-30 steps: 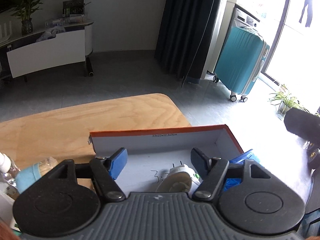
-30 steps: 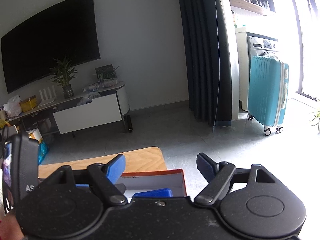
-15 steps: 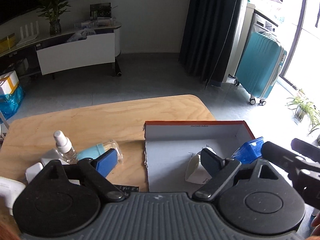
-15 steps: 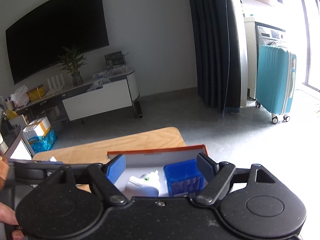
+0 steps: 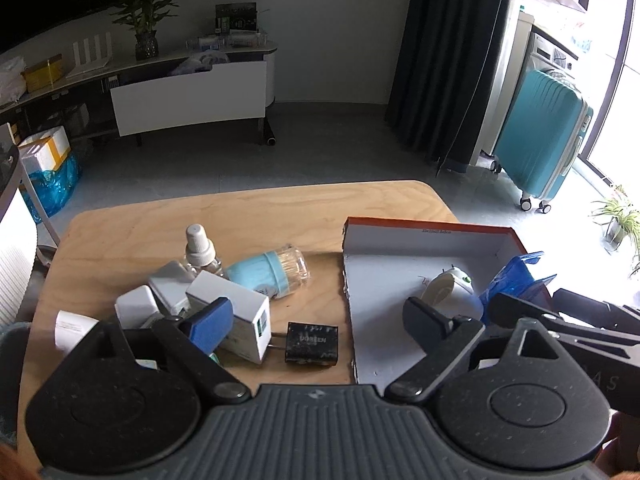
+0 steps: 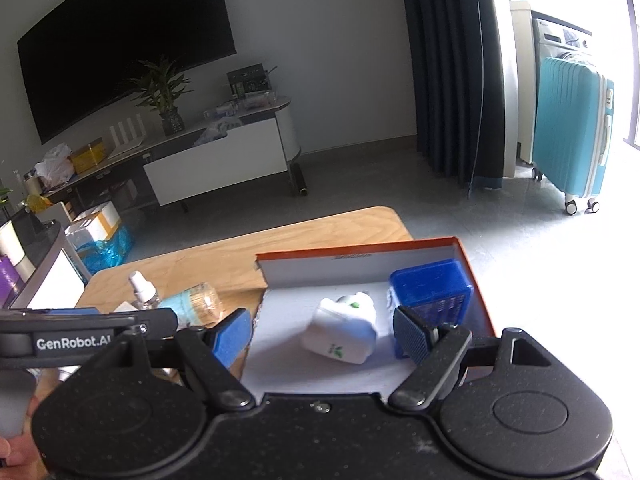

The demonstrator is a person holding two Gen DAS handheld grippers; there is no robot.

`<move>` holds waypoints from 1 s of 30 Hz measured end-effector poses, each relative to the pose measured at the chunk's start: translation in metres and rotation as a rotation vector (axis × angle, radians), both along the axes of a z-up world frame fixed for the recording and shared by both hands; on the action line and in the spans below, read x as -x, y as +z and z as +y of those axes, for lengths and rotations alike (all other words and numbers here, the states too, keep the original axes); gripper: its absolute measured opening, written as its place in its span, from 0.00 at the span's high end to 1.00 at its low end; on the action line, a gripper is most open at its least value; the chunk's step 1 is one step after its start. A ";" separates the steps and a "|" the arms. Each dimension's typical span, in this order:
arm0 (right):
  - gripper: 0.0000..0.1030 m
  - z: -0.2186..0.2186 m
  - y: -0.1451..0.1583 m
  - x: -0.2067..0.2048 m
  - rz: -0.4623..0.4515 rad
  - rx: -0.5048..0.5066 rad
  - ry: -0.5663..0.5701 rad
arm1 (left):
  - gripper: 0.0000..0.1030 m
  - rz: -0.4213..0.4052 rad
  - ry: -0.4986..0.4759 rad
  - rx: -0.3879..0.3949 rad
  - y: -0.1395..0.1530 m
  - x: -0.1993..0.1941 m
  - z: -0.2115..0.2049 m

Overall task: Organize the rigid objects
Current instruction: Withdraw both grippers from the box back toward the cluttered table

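At the bottom of each frame:
Left gripper (image 5: 316, 320): fingers spread apart, holding nothing, above the table's near edge.
Right gripper (image 6: 324, 334): fingers spread apart, holding nothing, above the box.
Box (image 5: 424, 232): orange-rimmed, right of centre on the wooden table (image 5: 260, 212).
Box contents: white plug (image 6: 344, 334) in the middle; blue case (image 6: 432, 288) at its right, against the wall.
Left pile: black adapter (image 5: 312, 344), white carton (image 5: 236, 312), spray bottle (image 5: 199, 246), light-blue jar (image 5: 268, 272) on its side.

Both hand-held grippers, left (image 5: 316, 320) & right (image 6: 324, 332), spread wide, empty.
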State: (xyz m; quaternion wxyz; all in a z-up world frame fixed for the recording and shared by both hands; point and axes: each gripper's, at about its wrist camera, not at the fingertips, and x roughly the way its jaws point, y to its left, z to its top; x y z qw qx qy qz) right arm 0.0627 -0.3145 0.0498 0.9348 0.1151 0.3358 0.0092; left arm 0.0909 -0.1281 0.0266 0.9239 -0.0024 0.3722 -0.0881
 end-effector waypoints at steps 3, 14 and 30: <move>0.10 0.011 -0.002 -0.001 0.009 -0.007 0.023 | 0.09 0.010 0.019 -0.001 -0.001 0.006 0.013; 0.10 0.067 -0.002 -0.008 0.026 -0.009 0.127 | 0.08 0.011 0.102 0.018 0.001 0.018 0.064; 0.10 0.117 -0.006 -0.013 0.051 0.013 0.203 | 0.08 0.011 0.160 0.054 0.001 0.026 0.109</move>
